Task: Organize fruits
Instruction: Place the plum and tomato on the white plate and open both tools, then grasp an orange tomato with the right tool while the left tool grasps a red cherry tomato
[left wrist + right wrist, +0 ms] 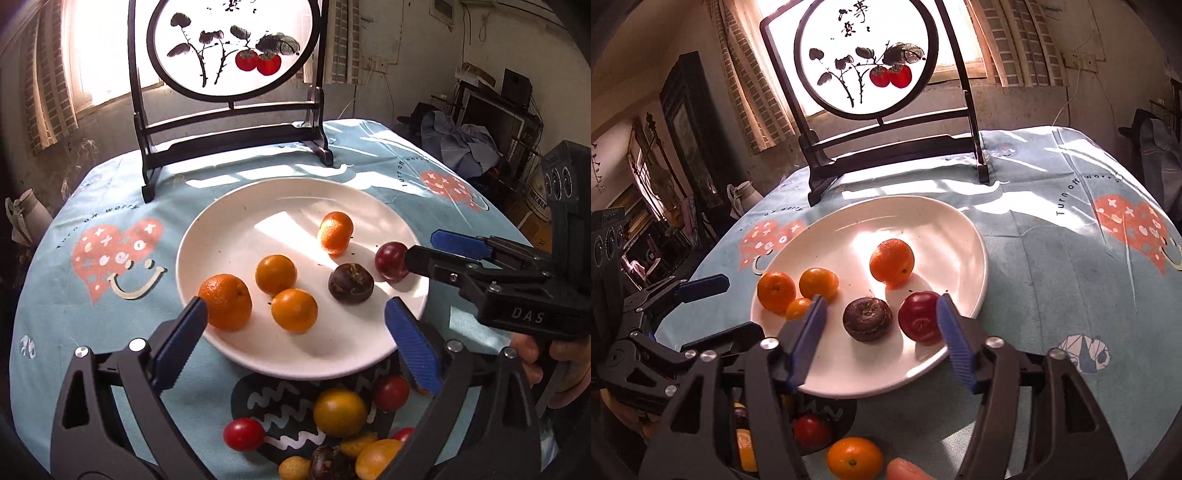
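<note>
A white plate (236,236) holds several oranges (276,274), a dark brown fruit (351,283) and a red plum (390,260). The plate also shows in the right wrist view (960,236) with the brown fruit (867,319) and plum (918,316). My left gripper (295,339) is open over the plate's near rim, empty. My right gripper (882,332) is open; its right finger (951,332) stands beside the plum, apart or just touching. It also shows from the side in the left wrist view (421,247).
Loose fruits lie on the tablecloth in front of the plate: a yellow-orange one (340,411), red tomatoes (243,435) and a small orange (854,458). A dark framed round painting (236,48) stands behind the plate. The table edge curves at left and right.
</note>
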The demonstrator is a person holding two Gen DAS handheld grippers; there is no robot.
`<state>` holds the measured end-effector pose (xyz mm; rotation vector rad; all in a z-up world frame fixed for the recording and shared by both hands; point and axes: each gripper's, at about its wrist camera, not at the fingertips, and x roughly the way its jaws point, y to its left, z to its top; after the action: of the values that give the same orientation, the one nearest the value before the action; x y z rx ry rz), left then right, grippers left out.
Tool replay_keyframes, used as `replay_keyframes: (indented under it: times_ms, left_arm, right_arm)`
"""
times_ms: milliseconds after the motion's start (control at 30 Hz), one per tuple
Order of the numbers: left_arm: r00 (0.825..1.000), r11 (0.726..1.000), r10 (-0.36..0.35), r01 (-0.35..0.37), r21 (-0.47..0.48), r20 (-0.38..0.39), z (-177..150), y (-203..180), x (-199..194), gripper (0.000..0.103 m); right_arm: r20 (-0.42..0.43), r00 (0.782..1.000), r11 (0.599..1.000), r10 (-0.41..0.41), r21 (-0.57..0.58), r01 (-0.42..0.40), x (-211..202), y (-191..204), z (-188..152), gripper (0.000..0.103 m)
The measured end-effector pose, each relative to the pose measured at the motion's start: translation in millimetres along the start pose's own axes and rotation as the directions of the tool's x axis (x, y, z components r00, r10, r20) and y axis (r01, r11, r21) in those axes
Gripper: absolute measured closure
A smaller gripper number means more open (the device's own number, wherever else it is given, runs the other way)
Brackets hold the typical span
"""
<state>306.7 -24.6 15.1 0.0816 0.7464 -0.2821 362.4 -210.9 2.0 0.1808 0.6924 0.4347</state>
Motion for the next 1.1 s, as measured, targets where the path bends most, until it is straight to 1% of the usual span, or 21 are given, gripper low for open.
replay_keyframes:
  times_ms: [67,167,267,333,400,500,533,633,733,867,900,1033,1100]
  left_arm:
    - [0.999,1.0,0.017,-0.017,0.005,0.042,-6.9,3.6,-21.3,0.002]
    - [0.994,0.997,0.073,-0.073,0.0,0.087,-28.4,13.6,-41.5,0.002]
    - [0.985,0.988,0.153,-0.153,-0.007,0.085,-52.3,27.3,-45.7,0.002]
    - [0.981,0.983,0.185,-0.184,-0.028,0.053,-64.7,37.1,-44.4,0.002]
    - [0.982,0.981,0.184,-0.181,-0.069,0.039,-71.3,47.0,-46.9,0.002]
    - [0.99,0.983,0.138,-0.133,-0.126,0.037,-73.8,58.1,-51.9,0.002]
    - [0.99,0.982,0.138,-0.131,-0.135,0.043,-74.2,59.4,-53.7,0.002]
    - [0.986,0.979,0.159,-0.151,-0.138,0.049,-76.1,59.8,-56.2,0.002]
    - [0.987,0.979,0.157,-0.15,-0.138,0.037,-77.4,58.4,-53.8,0.002]
    - [0.986,0.979,0.163,-0.157,-0.128,0.036,-77.8,56.5,-53.4,0.002]
    - [0.986,0.979,0.163,-0.157,-0.127,0.034,-78.2,56.5,-53.6,0.002]
    - [0.986,0.979,0.163,-0.158,-0.128,0.026,-78.8,57.3,-52.3,0.002]
    - [0.986,0.979,0.164,-0.159,-0.129,0.028,-78.6,57.6,-52.6,0.002]
  right_arm:
    - [0.034,0.999,1.0,0.008,-0.023,-0.007,-17.7,7.5,-5.3,0.031]
    - [0.042,0.999,0.997,0.003,-0.075,0.001,-35.2,19.5,-22.0,0.031]
    - [0.023,1.0,0.994,-0.015,-0.11,0.018,-41.2,27.1,-42.5,0.031]
    - [-0.008,1.0,0.991,-0.027,-0.134,0.026,-40.1,30.6,-53.9,0.031]
    - [-0.037,0.999,0.988,-0.037,-0.148,0.031,-36.9,33.0,-61.3,0.031]
    - [-0.077,0.996,0.986,-0.053,-0.165,0.039,-30.5,35.7,-67.6,0.033]
    - [-0.089,0.994,0.984,-0.06,-0.171,0.044,-28.8,36.1,-69.4,0.034]
    - [-0.128,0.99,0.985,-0.061,-0.167,0.039,-22.3,34.1,-73.0,0.037]
    - [-0.153,0.986,0.984,-0.071,-0.175,0.044,-17.3,34.5,-76.2,0.039]
    - [-0.169,0.983,0.981,-0.073,-0.189,0.04,-14.8,36.9,-79.1,0.041]
    - [-0.172,0.982,0.981,-0.073,-0.192,0.039,-14.2,37.2,-79.5,0.045]
    - [-0.185,0.98,0.979,-0.078,-0.202,0.04,-10.8,37.8,-81.5,0.05]
    - [-0.188,0.979,0.978,-0.079,-0.204,0.039,-9.6,37.9,-82.1,0.051]
